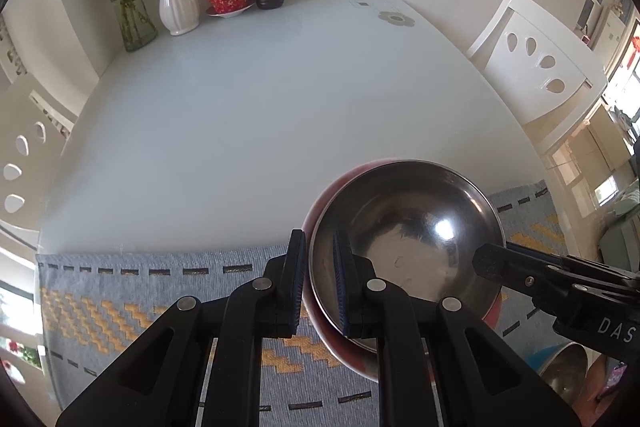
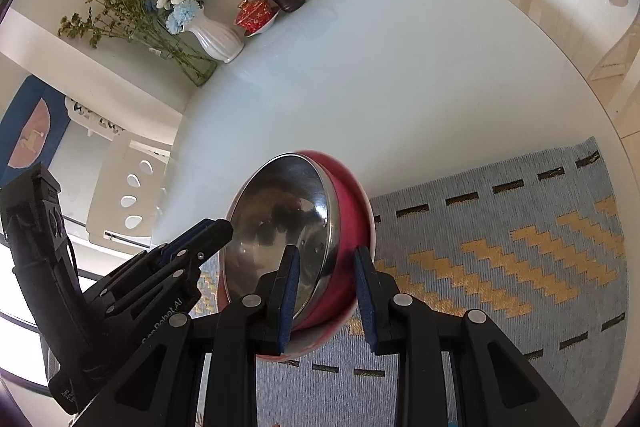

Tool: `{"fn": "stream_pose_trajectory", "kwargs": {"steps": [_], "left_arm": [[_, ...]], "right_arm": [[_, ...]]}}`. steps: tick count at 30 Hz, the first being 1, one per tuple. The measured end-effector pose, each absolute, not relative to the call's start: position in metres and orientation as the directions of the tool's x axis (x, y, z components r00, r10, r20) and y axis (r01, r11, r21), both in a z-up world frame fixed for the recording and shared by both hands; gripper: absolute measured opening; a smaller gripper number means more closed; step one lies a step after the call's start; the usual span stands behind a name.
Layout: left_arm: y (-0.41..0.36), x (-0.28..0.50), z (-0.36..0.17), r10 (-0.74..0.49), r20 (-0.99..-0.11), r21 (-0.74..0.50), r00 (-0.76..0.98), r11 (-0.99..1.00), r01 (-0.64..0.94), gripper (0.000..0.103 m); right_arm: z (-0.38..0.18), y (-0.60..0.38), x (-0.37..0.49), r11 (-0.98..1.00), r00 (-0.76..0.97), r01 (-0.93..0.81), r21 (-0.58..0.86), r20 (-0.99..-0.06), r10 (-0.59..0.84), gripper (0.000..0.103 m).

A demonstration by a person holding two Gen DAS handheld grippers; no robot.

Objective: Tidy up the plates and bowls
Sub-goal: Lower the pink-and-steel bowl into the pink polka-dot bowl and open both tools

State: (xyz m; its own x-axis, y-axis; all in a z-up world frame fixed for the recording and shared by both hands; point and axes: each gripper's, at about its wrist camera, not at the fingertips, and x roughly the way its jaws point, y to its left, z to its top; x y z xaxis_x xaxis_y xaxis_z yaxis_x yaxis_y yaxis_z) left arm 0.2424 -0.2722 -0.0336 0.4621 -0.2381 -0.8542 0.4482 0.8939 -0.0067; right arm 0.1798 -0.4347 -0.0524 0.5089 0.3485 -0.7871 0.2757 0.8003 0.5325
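Black fingers of the left gripper [image 1: 319,281] straddle the near rim of a steel bowl [image 1: 404,231] — one blue pad outside, one inside, set close on the rim and seemingly pinching it. The right gripper [image 2: 326,301] straddles the opposite rim, one finger inside the steel bowl and one beyond the red bowl [image 2: 352,223] that cradles it; its fingers stand wider, and whether they press the bowls is hard to tell. The steel bowl sits nested in the red one, and the pair appears tilted and raised slightly above a blue woven placemat [image 2: 500,247] with yellow zigzags, at the near edge of a pale table [image 1: 260,115]. Nesting looks done; setting the pair down likely remains. Another steel dish [image 1: 568,371] shows low at the right — possibly still unsorted.
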Motion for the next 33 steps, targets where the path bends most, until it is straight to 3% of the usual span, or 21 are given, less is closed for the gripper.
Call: {"fn": "stream_pose_trajectory", "kwargs": {"steps": [22, 25, 27, 33], "left_arm": [[-0.252, 0.241, -0.024, -0.273, -0.849, -0.095, 0.453, 0.921, 0.377, 0.019], [-0.247, 0.242, -0.023, -0.264, -0.853, -0.099, 0.451, 0.929, 0.355, 0.025], [-0.244, 0.241, -0.022, -0.259, -0.857, -0.103, 0.446, 0.933, 0.345, 0.025], [-0.235, 0.237, -0.021, -0.257, -0.864, -0.125, 0.433, 0.943, 0.31, 0.03]], "right_arm": [[-0.051, -0.422, 0.188, 0.846, 0.474, 0.282, 0.452, -0.832, 0.287, 0.027], [-0.047, -0.422, 0.186, 0.837, 0.491, 0.28, 0.471, -0.819, 0.296, 0.034], [-0.043, -0.42, 0.184, 0.831, 0.502, 0.26, 0.491, -0.805, 0.318, 0.048], [-0.029, -0.421, 0.176, 0.831, 0.532, 0.244, 0.499, -0.786, 0.316, 0.05]]}}
